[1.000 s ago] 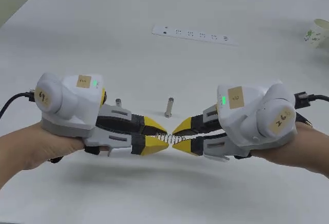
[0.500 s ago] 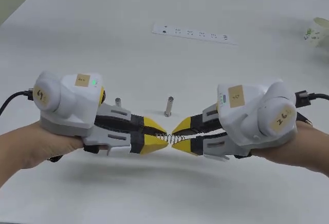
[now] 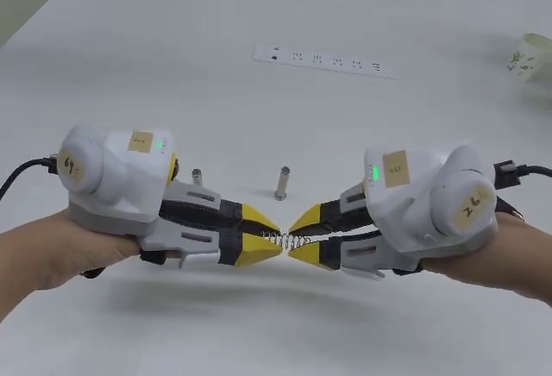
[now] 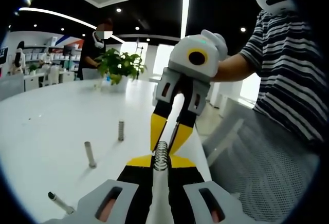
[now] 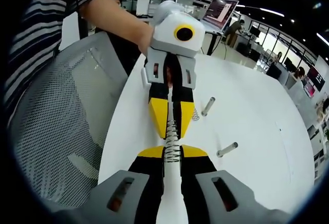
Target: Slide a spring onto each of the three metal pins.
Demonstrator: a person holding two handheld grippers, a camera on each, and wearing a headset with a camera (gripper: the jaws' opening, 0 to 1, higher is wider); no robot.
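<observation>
A small metal spring [image 3: 285, 240] spans the gap between my two grippers, which meet tip to tip just above the white table. My left gripper [image 3: 269, 240] is shut on its left end and my right gripper [image 3: 299, 240] on its right end. In the left gripper view the spring [image 4: 162, 155] sits between my left gripper's [image 4: 161, 161] yellow tips, with the right gripper [image 4: 172, 131] facing it. The right gripper view shows the spring [image 5: 173, 143] running from my right gripper [image 5: 172, 153] to the left gripper [image 5: 170, 118]. Two upright pins [image 3: 282, 182] [image 3: 197, 176] stand just behind; a third pin [image 4: 59, 202] is nearer.
A white power strip [image 3: 328, 59] lies further back on the table [image 3: 259, 324]. A paper cup [image 3: 530, 53] stands at the far right edge. Another spring [image 5: 195, 113] lies on the table near a pin [image 5: 208, 106]. A mesh chair [image 5: 61, 126] is beside the table edge.
Both grippers stay tip to tip on the spring, sitting slightly lower in the picture. The pins have not moved.
</observation>
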